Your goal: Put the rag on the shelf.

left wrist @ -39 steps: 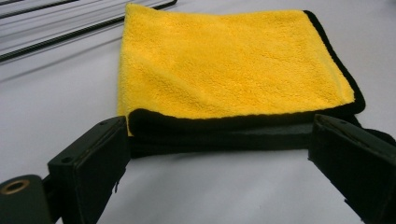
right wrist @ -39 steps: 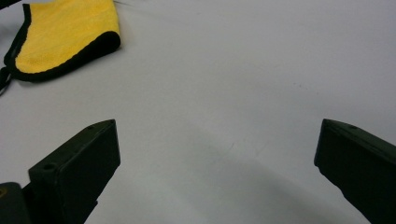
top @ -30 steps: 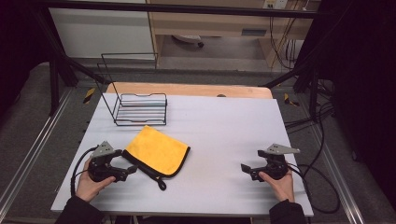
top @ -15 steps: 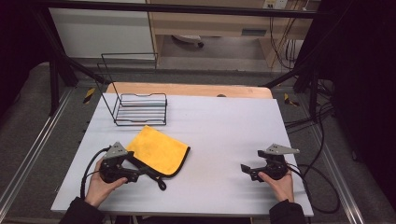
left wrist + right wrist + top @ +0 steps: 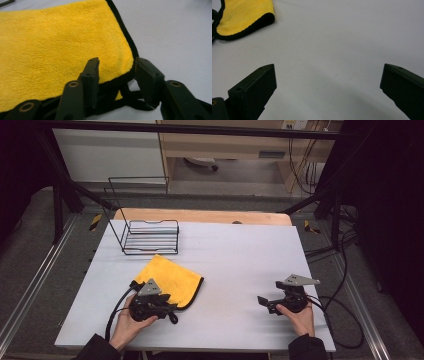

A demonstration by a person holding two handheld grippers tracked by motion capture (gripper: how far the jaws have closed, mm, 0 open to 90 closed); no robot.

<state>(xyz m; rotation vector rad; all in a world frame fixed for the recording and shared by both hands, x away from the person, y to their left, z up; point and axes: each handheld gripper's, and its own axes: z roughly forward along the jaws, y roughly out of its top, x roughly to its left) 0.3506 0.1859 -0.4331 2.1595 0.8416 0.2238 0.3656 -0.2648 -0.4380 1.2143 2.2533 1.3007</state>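
A yellow cloth (image 5: 170, 277) with black trim lies folded on the white table (image 5: 240, 255), left of centre. My left gripper (image 5: 169, 310) sits at the cloth's near corner, held in a hand. In the left gripper view the yellow cloth (image 5: 57, 45) reaches between the jaws of my left gripper (image 5: 116, 65), which stand apart on either side of that corner. A black loop (image 5: 130, 100) of the trim lies just below them. My right gripper (image 5: 262, 302) rests on bare table at the near right, wide open. In its own view my right gripper (image 5: 328, 82) is empty, and the cloth (image 5: 242, 15) lies far off at top left.
A black wire basket (image 5: 150, 237) stands at the back left of the table, just behind the cloth. A wooden board (image 5: 200, 216) runs along the table's far edge. Cables (image 5: 340, 320) trail off the right side. Metal frame rails flank the table.
My left gripper has moved right along the cloth's near edge, and its jaws now straddle the cloth's near corner. The right gripper has stayed where it was.
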